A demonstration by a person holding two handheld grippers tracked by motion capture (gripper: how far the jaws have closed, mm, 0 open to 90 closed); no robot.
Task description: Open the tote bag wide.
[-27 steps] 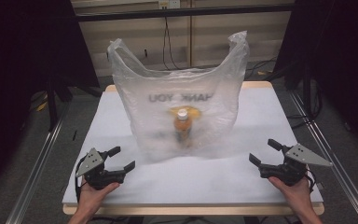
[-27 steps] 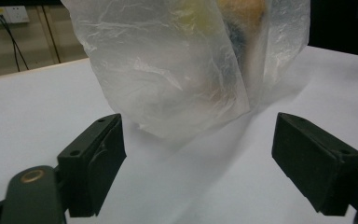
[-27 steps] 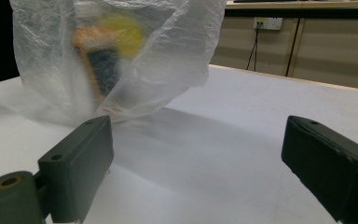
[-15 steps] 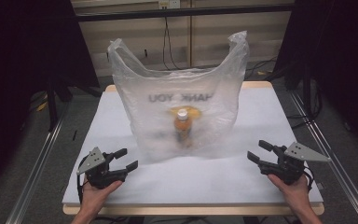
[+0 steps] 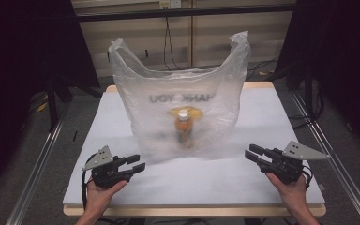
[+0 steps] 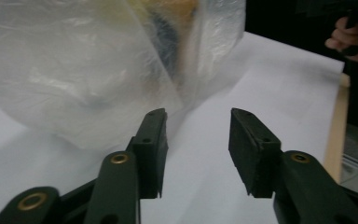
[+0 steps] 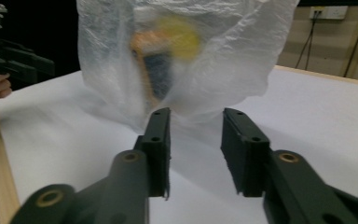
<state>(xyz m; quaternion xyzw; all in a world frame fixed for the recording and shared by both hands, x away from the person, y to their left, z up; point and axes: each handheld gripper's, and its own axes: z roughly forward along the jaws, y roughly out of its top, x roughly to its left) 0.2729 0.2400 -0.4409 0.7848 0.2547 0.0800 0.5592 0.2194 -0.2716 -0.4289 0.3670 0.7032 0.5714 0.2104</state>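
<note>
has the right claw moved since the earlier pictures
Yes. The right claw has slid back toward the table's near edge, away from the bag.

Lighting: overhead and even on the white surface point(image 5: 262, 126), which reads bright; the surroundings fall to near black at both sides of the high view. Shadows: soft and faint beneath the plastic bag point(image 5: 178, 103), no hard edges. Glare: mild sheen on the bag's creases in the left gripper view. Focus: the bottle point(image 5: 183, 129) inside the bag is hazy in the high view and smeared in both gripper views. Jaws in both gripper views are sharp, the background soft. Overall resolution low, slightly grainy.
</note>
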